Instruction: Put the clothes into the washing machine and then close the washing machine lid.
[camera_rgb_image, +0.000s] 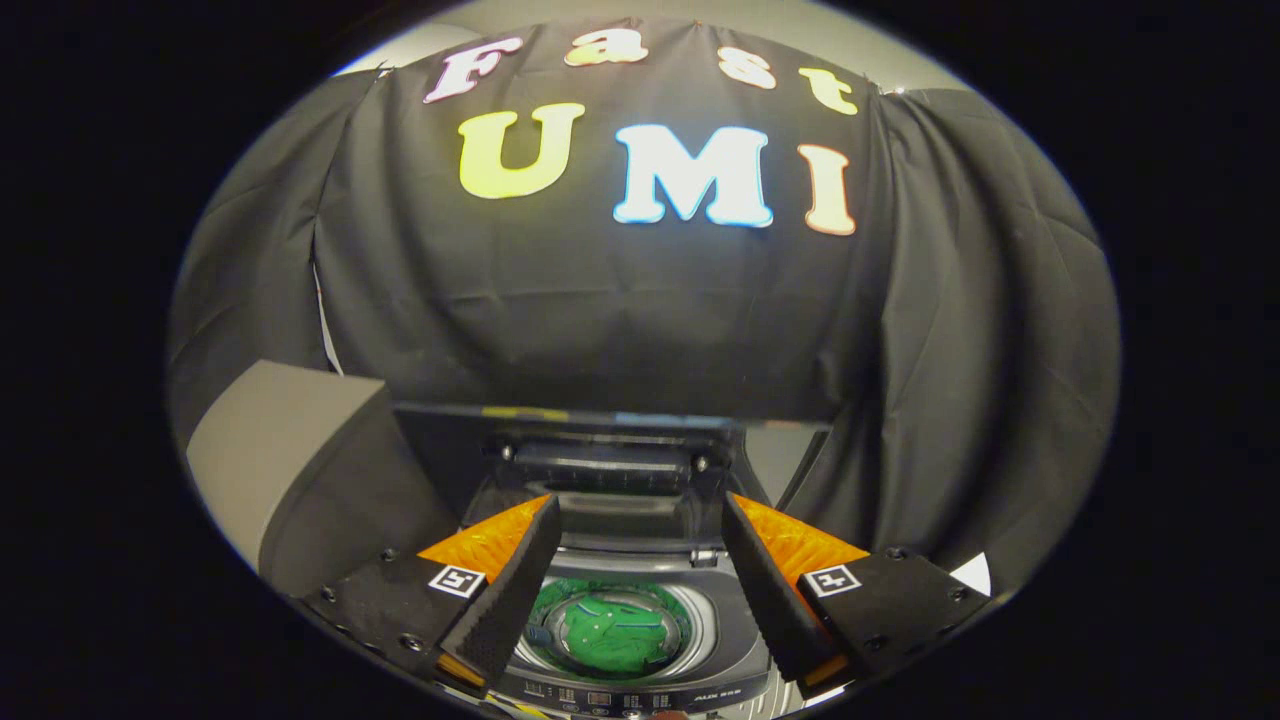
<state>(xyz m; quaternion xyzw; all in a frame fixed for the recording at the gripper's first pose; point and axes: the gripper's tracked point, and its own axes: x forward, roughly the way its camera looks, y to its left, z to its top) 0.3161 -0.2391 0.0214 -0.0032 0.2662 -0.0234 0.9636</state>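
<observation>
We count one washing machine (640, 640), one lid (600, 470), one green garment (612, 632) and one gripper (640, 520) w/ two fingers (510, 590). Off to the left we also get one grey slab-like block (300, 470); can't tell what it is.

Fingers are spread wide apart right now, nothing between them, nothing gripped. We're above the machine, looking down and fwd along the fingers.

The garment is already down in the drum, bunched in the middle of the round opening. It sits below and between the two fingers, nearer the left one, whose inner edge overlaps the drum's left rim in our view. The right finger overlaps the machine's top on the right side. No contact w/ the cloth that we can see.

The lid is up, standing open at the back of the machine, just beyond the fingertips and between them, hinge hardware showing along its base. Control strip runs along the machine's near edge, below the drum.

Room to move: the gap between the fingers is open straight ahead to the lid. The grey block crowds the left side close by the left finger. Black cloth wall (620, 320) rises behind the lid and wraps round the right.
</observation>
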